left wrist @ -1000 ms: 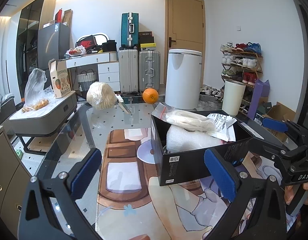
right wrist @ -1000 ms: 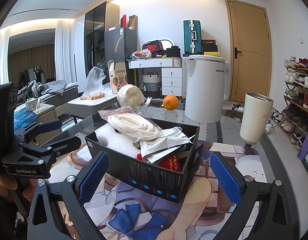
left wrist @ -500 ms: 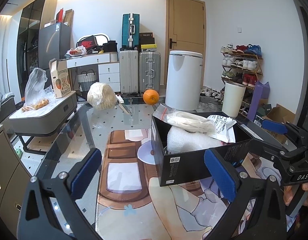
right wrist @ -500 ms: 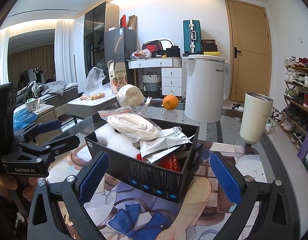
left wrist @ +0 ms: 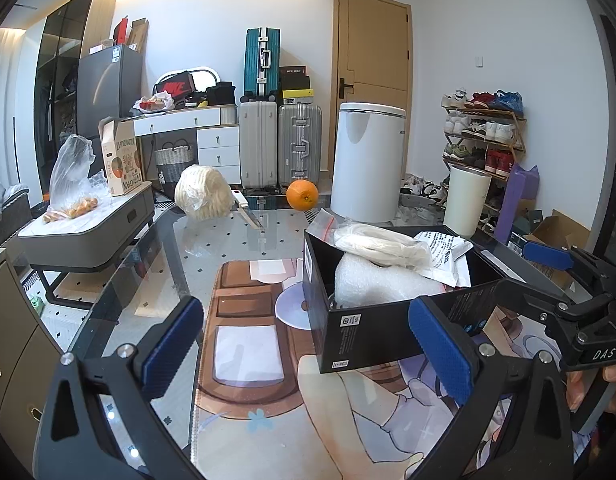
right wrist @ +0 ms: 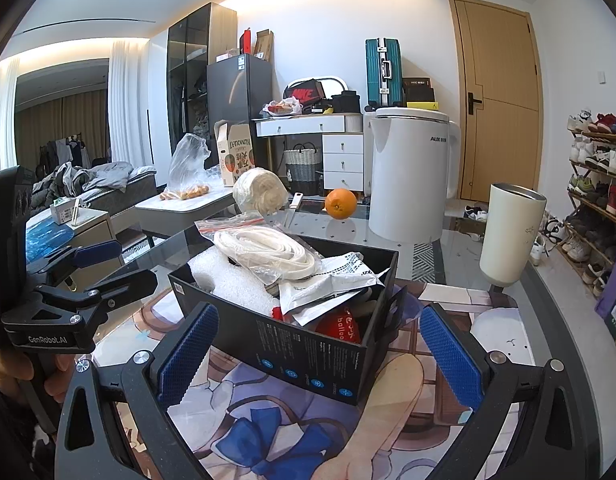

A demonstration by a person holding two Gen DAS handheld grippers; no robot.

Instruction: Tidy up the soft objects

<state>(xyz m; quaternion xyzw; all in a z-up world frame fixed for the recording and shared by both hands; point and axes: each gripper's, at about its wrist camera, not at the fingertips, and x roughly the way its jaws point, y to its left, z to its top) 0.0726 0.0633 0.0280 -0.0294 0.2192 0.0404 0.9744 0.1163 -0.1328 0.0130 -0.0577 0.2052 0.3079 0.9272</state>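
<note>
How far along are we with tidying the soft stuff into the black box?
Done: the black box already holds white foam wrap, a bagged white rope coil, a white pouch and a red packet. In hand: nothing; the left gripper and right gripper are both open beside the box. Left: the white netted bundle sits out on the glass table.
</note>
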